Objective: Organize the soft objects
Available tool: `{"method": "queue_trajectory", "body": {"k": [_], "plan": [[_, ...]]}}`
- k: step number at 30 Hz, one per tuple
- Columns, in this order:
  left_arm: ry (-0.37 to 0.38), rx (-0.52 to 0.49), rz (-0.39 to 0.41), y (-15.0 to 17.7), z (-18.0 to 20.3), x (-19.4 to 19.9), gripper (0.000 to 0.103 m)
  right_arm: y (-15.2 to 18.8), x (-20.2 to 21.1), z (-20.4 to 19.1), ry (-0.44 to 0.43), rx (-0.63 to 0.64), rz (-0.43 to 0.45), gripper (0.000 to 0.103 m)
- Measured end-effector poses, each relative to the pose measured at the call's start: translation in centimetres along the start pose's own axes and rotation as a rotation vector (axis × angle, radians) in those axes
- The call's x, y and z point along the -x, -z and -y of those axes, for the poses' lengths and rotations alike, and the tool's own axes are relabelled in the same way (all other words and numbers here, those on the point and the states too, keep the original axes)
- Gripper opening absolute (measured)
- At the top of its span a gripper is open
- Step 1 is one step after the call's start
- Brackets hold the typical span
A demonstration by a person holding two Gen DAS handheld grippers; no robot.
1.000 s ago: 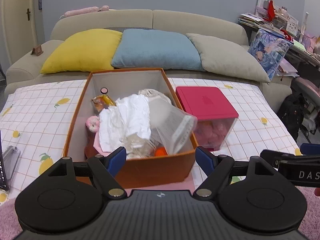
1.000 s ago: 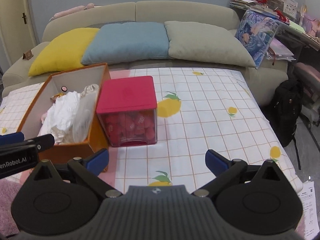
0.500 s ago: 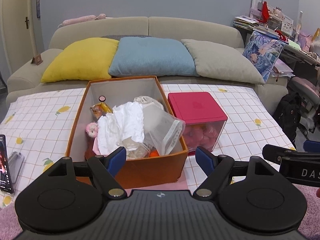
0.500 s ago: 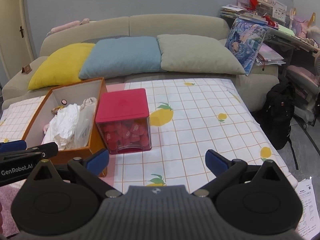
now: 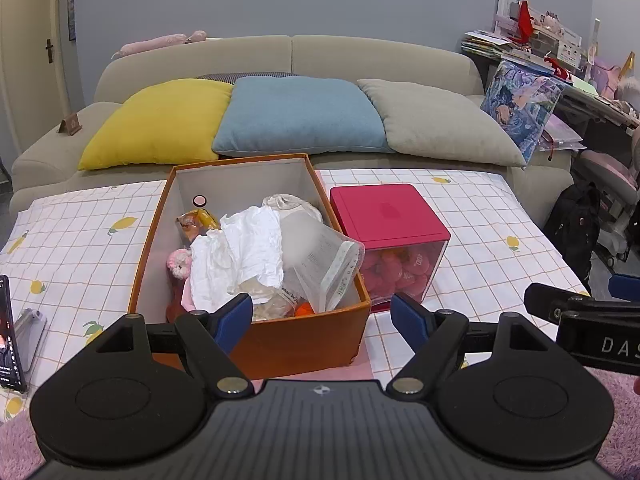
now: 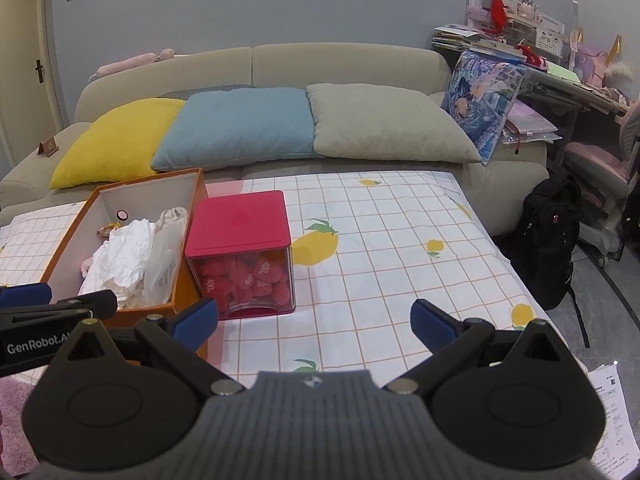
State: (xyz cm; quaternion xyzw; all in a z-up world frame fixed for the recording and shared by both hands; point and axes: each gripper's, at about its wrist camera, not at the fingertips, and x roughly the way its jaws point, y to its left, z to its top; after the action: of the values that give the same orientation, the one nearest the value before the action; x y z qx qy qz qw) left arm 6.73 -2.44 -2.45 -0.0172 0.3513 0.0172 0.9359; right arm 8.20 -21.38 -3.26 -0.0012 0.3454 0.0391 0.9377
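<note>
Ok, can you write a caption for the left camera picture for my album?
Open left gripper hovers before an orange box stuffed with soft things, beside a red-lidded clear box on the lemon-print cloth.

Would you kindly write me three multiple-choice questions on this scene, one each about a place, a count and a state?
1. Where does the clear cube container with the red lid stand?
A. Inside the orange open-top storage box
B. On the checked lemon-print cloth, right of the orange box
C. On the sofa

2. How many plain cushions lie in a row on the beige sofa?
A. Two
B. Three
C. Five

3. What is the state of the right gripper?
A. Open and empty
B. Shut on a cushion
C. Shut on the lid

Answers: 1 B, it sits on the cloth beside the orange open-top storage box. 2 B, yellow cushion, blue cushion, grey cushion. 3 A, its blue fingertips stand wide apart with nothing between them.
</note>
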Motion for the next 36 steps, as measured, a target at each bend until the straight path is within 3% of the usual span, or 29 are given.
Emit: {"method": "queue_trajectory", "body": {"k": [36], "plan": [[0.009,-0.003,0.009,0.02,0.08,0.26,0.092,0.35,-0.18,-0.5,0.019,0.04,-0.012,0.1]]}}
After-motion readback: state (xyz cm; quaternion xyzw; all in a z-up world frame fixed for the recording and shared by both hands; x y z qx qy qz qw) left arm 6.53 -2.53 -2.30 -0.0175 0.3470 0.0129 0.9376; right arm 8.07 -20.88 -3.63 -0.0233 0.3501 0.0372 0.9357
